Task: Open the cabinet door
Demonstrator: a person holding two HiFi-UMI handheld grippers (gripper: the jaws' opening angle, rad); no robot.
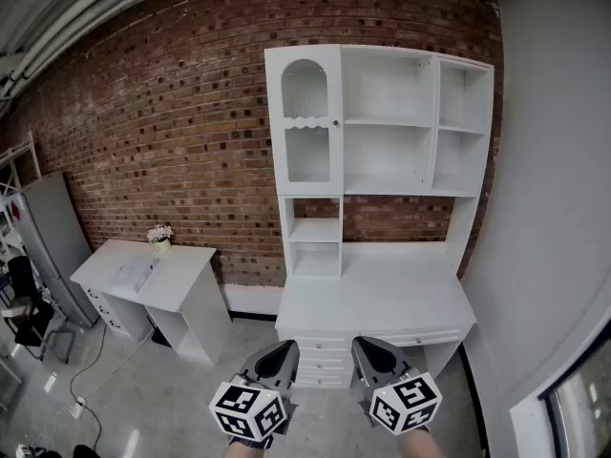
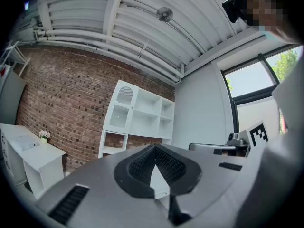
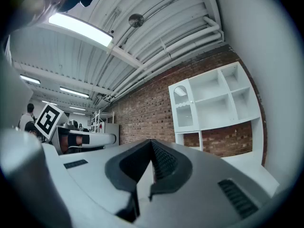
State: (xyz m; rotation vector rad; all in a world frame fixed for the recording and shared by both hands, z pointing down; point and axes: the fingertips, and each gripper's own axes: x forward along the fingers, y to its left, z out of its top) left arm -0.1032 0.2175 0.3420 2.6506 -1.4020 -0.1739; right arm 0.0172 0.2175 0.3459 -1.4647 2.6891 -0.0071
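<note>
The white hutch desk [image 1: 377,299] stands against the brick wall. Its cabinet door [image 1: 307,122], with an arched glass pane and a small knob [image 1: 335,122] on its right edge, sits closed at the hutch's upper left. Both grippers are held low in front of the desk, well short of the door. My left gripper [image 1: 287,346] and right gripper [image 1: 362,343] are shut with nothing between the jaws. The door [image 2: 121,110] lies far beyond the left gripper [image 2: 154,147], and likewise the door [image 3: 183,109] beyond the right gripper [image 3: 152,141].
A small white side desk [image 1: 143,277] with a flower pot [image 1: 160,235] stands at the left, a grey locker [image 1: 52,232] and a black chair [image 1: 24,303] beyond it. A grey wall [image 1: 554,208] closes the right side. A cable [image 1: 91,375] lies on the floor.
</note>
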